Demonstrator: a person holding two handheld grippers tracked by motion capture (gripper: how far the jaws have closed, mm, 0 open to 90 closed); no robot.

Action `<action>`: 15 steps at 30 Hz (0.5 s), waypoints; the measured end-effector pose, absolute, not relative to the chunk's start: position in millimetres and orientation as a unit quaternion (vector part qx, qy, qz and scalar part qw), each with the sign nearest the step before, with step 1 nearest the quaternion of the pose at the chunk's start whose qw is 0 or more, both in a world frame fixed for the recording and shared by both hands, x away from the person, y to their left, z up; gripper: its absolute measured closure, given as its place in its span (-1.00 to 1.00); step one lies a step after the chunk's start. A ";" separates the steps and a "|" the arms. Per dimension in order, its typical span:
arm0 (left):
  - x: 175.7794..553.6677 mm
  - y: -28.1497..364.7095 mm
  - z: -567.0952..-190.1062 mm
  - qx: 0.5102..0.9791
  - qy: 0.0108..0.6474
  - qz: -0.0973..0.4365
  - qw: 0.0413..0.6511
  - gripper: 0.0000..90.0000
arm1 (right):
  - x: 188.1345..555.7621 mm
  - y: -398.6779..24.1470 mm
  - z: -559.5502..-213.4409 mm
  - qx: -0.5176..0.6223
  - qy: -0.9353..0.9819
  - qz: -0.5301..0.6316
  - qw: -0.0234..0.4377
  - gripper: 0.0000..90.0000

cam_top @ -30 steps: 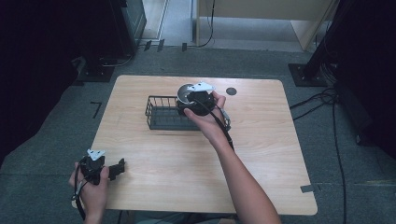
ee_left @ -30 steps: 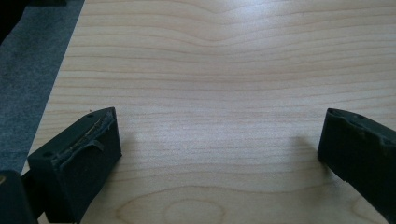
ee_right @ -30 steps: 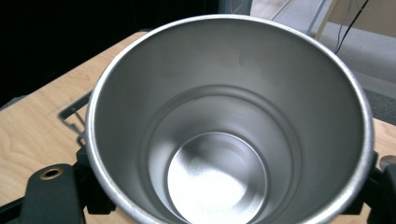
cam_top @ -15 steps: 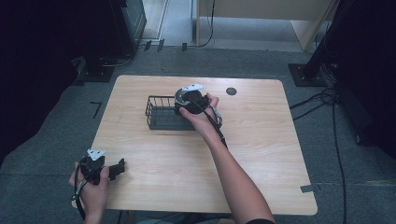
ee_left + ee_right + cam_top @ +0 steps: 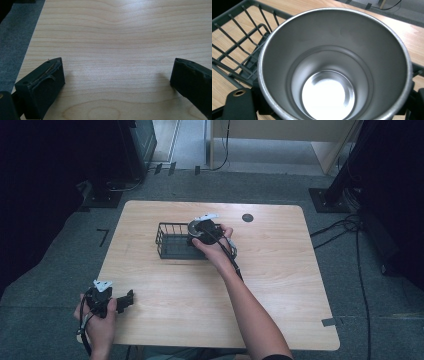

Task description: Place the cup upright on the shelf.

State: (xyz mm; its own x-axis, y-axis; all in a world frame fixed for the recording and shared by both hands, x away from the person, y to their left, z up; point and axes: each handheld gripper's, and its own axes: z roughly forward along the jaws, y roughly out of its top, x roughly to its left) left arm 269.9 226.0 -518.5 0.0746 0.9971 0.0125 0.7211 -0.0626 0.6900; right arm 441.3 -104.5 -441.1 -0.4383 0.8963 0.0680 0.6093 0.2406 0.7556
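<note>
A shiny steel cup (image 5: 332,70) is clamped between my right gripper's jaws, its open mouth facing that camera and its inside bare. In the high view my right gripper (image 5: 202,231) holds the cup (image 5: 194,227) at the right end of a black wire basket (image 5: 170,245) in the middle of the table. Whether the cup rests in the basket (image 5: 239,47) or hangs above it is unclear. My left gripper (image 5: 125,301) sits at the table's front left corner. It is open, its fingers (image 5: 40,85) wide apart over bare wood.
The light wooden table (image 5: 280,285) has a small black disc (image 5: 247,217) near its far edge. Grey carpet surrounds it, with cables (image 5: 350,227) on the floor at right and dark stands at the back.
My right gripper has shifted slightly left with the cup, over the basket's right end. The left gripper has stayed put.
</note>
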 end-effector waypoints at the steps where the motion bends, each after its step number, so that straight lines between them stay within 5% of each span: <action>1: 269.9 226.0 -518.5 0.682 0.630 0.257 0.268 -1.00 | 441.5 -104.4 -441.6 0.493 0.764 0.368 0.192 -0.62; 15: 270.0 226.0 -518.5 0.682 0.630 0.257 0.269 -1.00 | 444.4 -106.7 -440.2 0.500 0.765 0.363 0.181 -0.64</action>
State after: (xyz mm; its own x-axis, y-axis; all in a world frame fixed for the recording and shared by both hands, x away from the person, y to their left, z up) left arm 270.0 226.0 -518.5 0.0747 0.9971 0.0124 0.7211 -0.0626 0.6900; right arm 444.4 -106.7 -440.2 -0.4347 0.8964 0.0869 0.6340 0.2361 0.7364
